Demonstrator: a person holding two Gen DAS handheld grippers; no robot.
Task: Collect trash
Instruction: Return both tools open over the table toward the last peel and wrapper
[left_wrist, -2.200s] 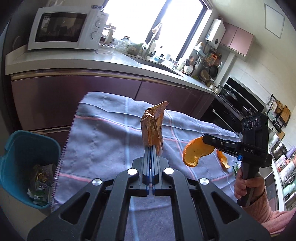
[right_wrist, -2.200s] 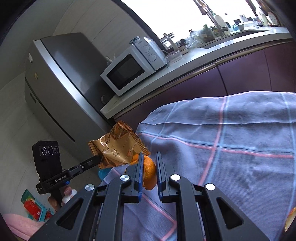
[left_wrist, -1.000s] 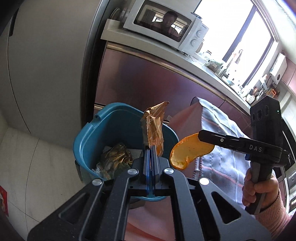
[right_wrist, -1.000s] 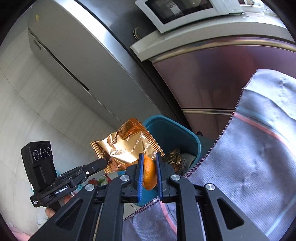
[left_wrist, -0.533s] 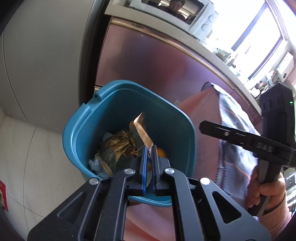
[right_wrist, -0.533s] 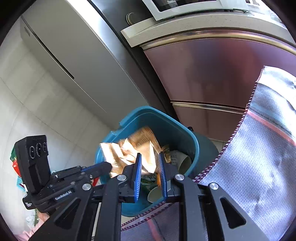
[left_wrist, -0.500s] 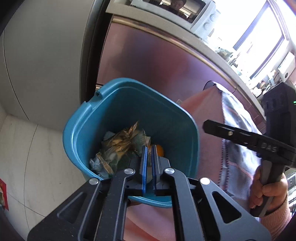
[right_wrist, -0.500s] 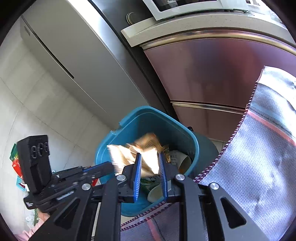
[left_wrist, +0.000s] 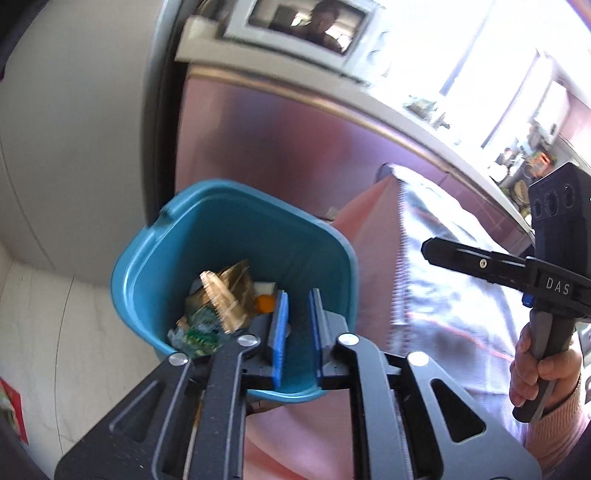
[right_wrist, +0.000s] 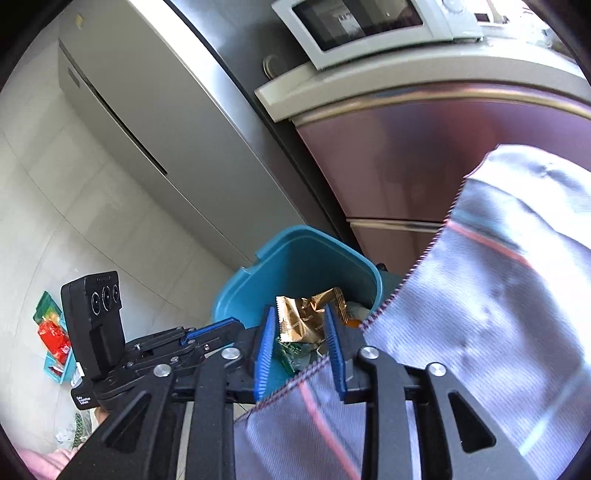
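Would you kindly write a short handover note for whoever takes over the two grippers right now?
Left gripper: jaws opening, nothing between them, poised over the teal bin.
Right gripper: jaws opening too, empty, above the bin's near rim by the edge of the checked tablecloth.
Trash: the gold snack wrapper and the orange peel lie inside the bin on top of older rubbish.
Done: both pieces are in the bin.
Left: return to the table and look for more trash; little of the cloth shows here, so I cannot tell what remains. Some packets lie on the floor beyond the bin.
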